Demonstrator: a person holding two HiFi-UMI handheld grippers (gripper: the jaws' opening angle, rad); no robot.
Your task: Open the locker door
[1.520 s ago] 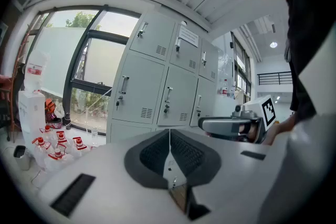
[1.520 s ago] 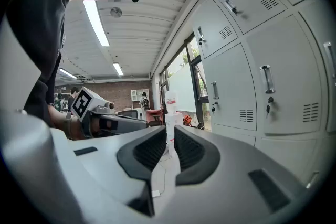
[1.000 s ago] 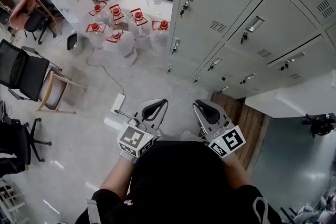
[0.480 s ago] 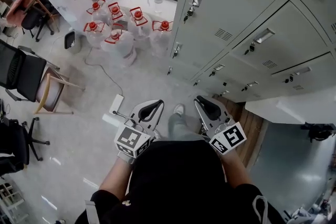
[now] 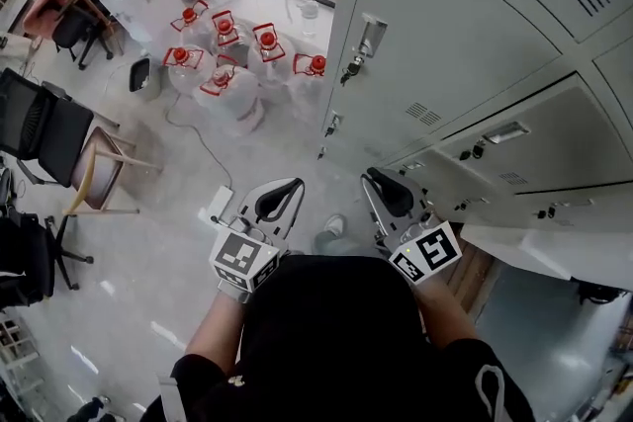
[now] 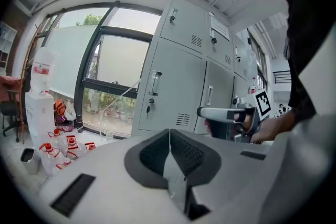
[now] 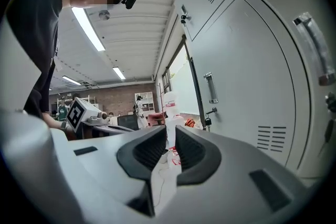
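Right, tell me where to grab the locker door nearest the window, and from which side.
Take the upright bar handle near the locker door's window-side edge, above the key. Come straight at the door's face with the right claw turned across it: the bar stands proud.

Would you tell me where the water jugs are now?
In the head view's upper left, the water jugs stand on the floor, just left of the lockers.

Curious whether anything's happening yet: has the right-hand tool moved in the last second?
Yes. In the head view the right tool has drawn nearer the grey lockers: its tip now overlaps their base.
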